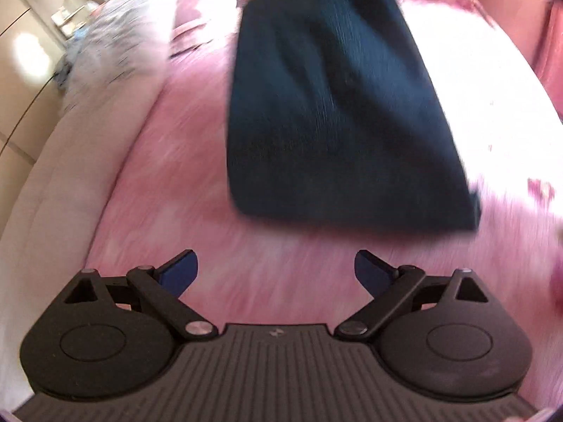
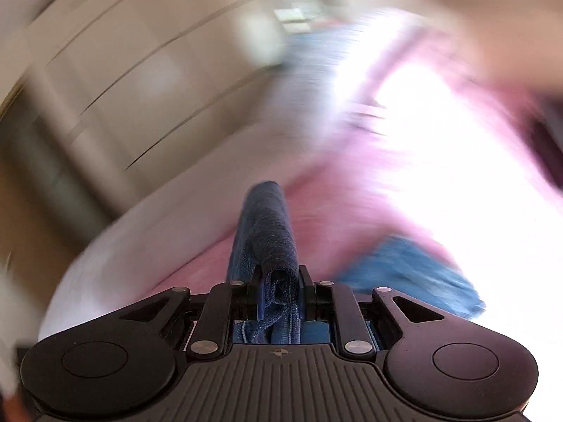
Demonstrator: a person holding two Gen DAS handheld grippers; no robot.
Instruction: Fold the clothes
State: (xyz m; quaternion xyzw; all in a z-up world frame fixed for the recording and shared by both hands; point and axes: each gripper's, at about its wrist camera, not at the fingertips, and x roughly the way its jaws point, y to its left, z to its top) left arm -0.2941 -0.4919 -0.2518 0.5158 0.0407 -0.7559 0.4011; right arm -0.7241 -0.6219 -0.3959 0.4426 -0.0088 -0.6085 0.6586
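- The left claw point(image 1: 274, 270) stands released over the pink bed cover point(image 1: 183, 183), its blue-padded fingers point(image 1: 179, 270) wide apart with nothing between them.
- In the left wrist view, a dark teal cloth point(image 1: 337, 105) hangs above the cover, ahead of the left claw and apart from it; its lower edge is just clear of the fingers. Its top runs out of the picture, so what carries it is not visible there.
- The right claw point(image 2: 279, 288) is clenched on a bunched fold of blue knit cloth point(image 2: 267, 232), which sticks up between the narrow jaws and also spills down behind them.
- More blue cloth point(image 2: 411, 270) trails lower right of that claw, badly blurred.
- A grey-white patterned pile point(image 1: 109, 45) lies at the far left of the bed.
- Beige cabinets point(image 2: 116, 81) are blurred behind the bed.
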